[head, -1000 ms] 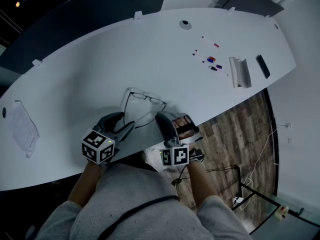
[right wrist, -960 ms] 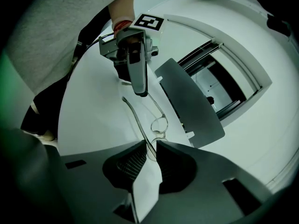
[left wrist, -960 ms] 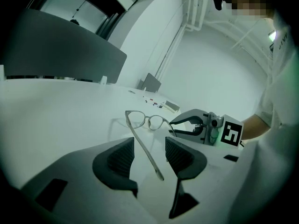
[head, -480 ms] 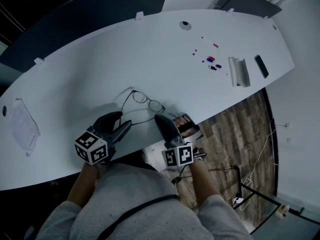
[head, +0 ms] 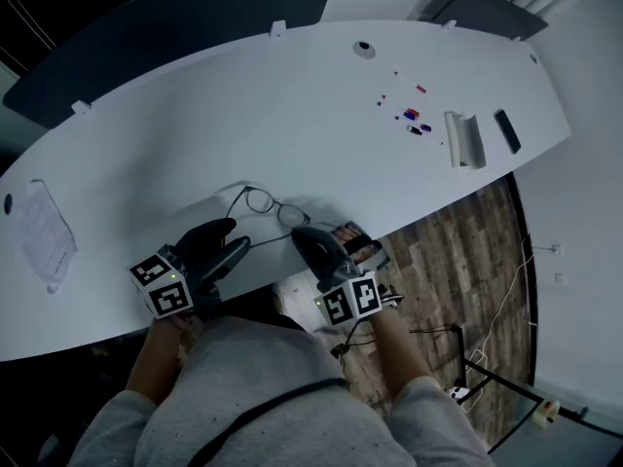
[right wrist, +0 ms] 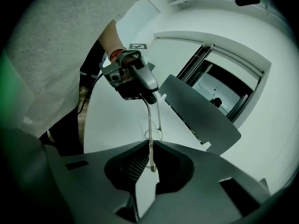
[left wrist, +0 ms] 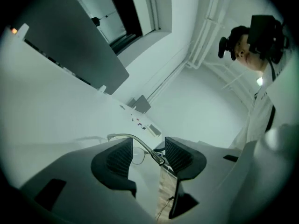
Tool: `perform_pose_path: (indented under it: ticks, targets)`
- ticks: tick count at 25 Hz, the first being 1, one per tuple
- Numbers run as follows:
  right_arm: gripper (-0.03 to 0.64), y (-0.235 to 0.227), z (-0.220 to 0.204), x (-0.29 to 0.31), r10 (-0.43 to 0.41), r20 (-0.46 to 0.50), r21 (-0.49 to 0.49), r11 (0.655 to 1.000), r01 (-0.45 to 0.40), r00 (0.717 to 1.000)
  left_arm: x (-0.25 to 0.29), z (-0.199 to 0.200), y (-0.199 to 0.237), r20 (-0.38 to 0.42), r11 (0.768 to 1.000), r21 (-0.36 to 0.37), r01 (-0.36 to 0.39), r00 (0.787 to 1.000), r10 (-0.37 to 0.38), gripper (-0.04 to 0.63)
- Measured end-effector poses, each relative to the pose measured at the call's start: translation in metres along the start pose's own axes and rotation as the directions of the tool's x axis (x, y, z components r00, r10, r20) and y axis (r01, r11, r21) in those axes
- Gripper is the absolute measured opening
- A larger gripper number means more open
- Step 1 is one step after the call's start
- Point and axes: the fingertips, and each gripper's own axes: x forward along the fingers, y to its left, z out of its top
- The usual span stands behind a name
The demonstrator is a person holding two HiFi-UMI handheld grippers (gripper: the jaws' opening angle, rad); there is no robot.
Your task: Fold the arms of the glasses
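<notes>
Two tools meet at the glasses (head: pixel 275 208), near the front edge of the white tabletop (head: pixel 292 115); whether the frame rests on it I cannot tell. The right tool (right wrist: pixel 150 161) is clamped on the end of one arm. The left tool (left wrist: pixel 148 154) stands open, with the other arm's curved tip between its jaws.

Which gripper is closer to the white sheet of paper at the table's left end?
Left. The left gripper is right of the white sheet of paper; the right gripper is farther right, clamped on the thin-rimmed glasses.
</notes>
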Motion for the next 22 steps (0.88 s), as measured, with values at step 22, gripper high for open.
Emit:
perform_pose_path:
  ticks: [22]
  targets:
    - [0.037,-0.018,-0.031,0.004,0.376,0.250,0.376,0.812,-0.447,0.892,0.014,-0.010,0.023,-0.264,0.932,0.359,0.054,0.964,0.045,0.290]
